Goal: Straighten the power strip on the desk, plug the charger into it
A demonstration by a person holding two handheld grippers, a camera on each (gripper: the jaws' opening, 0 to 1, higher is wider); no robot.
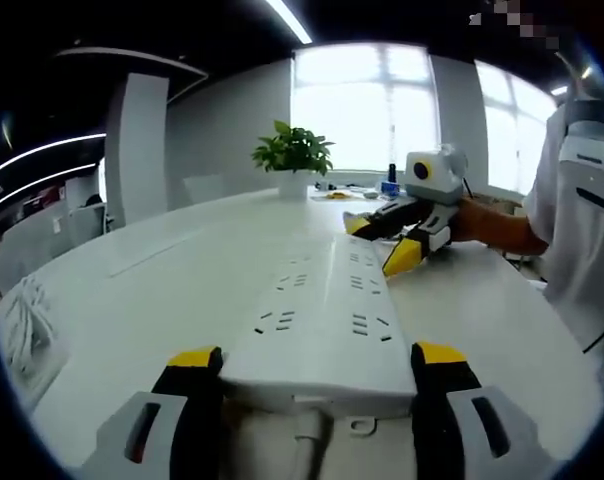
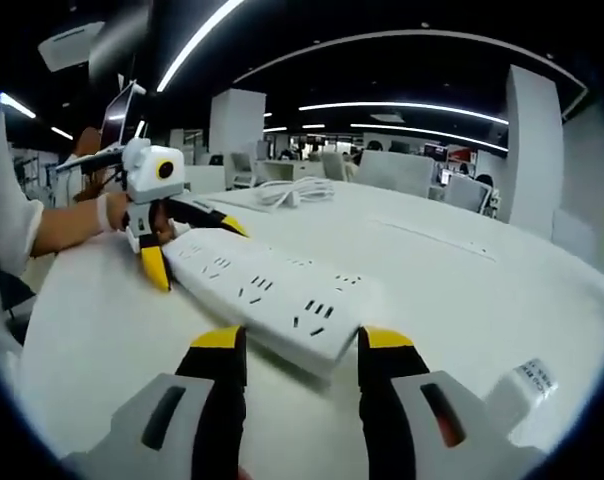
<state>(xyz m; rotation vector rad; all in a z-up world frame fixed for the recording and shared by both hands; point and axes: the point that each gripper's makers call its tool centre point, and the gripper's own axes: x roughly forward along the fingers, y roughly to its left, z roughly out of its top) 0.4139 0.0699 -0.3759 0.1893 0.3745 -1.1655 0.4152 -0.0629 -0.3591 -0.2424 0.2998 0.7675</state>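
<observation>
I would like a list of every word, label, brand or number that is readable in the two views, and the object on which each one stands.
No text is readable in these pictures.
White charger in the right gripper view: dark print on its end, too small and blurred to read.
Red sign on the far wall: blurred, unreadable.
Power strip: socket holes visible, no legible marking.

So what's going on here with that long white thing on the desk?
A person holds a pair of tongs in each hand, working on a white power strip lying on the desk. The left tongs straddle its cable end, and the right tongs straddle the far end, both open. A coiled white cable lies aside; nothing is plugged in yet.
</observation>
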